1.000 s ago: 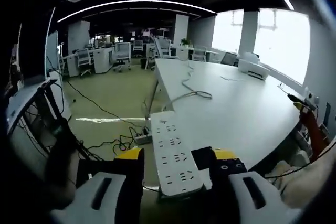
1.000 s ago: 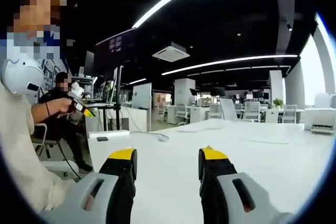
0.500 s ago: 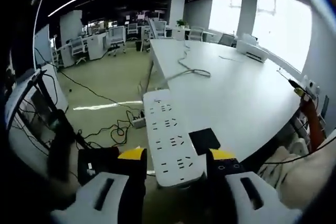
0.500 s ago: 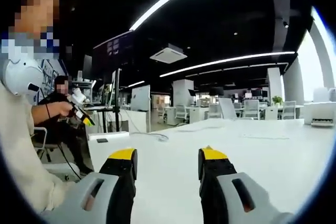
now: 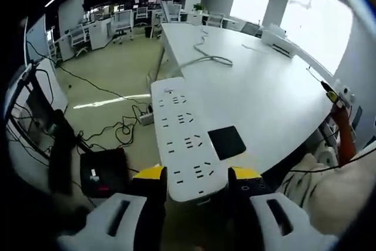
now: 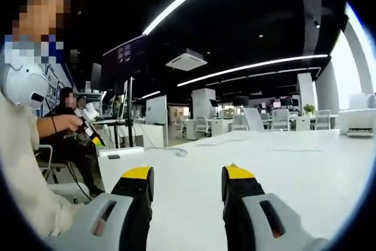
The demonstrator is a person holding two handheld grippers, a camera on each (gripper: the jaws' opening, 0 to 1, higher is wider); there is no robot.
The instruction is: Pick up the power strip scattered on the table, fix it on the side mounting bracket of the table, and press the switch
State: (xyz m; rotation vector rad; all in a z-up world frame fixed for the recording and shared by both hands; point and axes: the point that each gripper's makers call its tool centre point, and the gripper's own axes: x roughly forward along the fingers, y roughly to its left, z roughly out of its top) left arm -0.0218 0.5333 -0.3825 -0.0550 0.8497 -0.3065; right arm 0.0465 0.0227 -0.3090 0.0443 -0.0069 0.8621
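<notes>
- My left gripper [image 5: 191, 176] is clamped on the near end of the white power strip [image 5: 182, 139], one yellow-tipped jaw on each long side.
- The power strip lies along the near edge of the white table [image 5: 264, 98], its sockets facing up and its far end pointing away from me. A small black square object [image 5: 227, 142] lies on the table just beside the strip's right side.
- My right gripper [image 6: 185, 176] holds nothing; its jaws stand apart over bare tabletop.
- I judge the step in hand to be seating the strip on the side bracket. I cannot make out the bracket itself beneath the strip.
- To do it well, I would keep the strip parallel with the table edge and the grip even, so it does not twist between the jaws.
- I would let go only once the strip feels seated, then use the free right gripper for the switch. I cannot tell where the switch is.
- Count, left gripper view: one power strip in my grip, with what look like four groups of sockets; one black square object; one cable [image 5: 202, 57] lying looped on the table; one second power strip [image 5: 144, 118] on the floor among loose wires.
- Count, right gripper view: two people at the left, one seated further off holding a gripper.
</notes>
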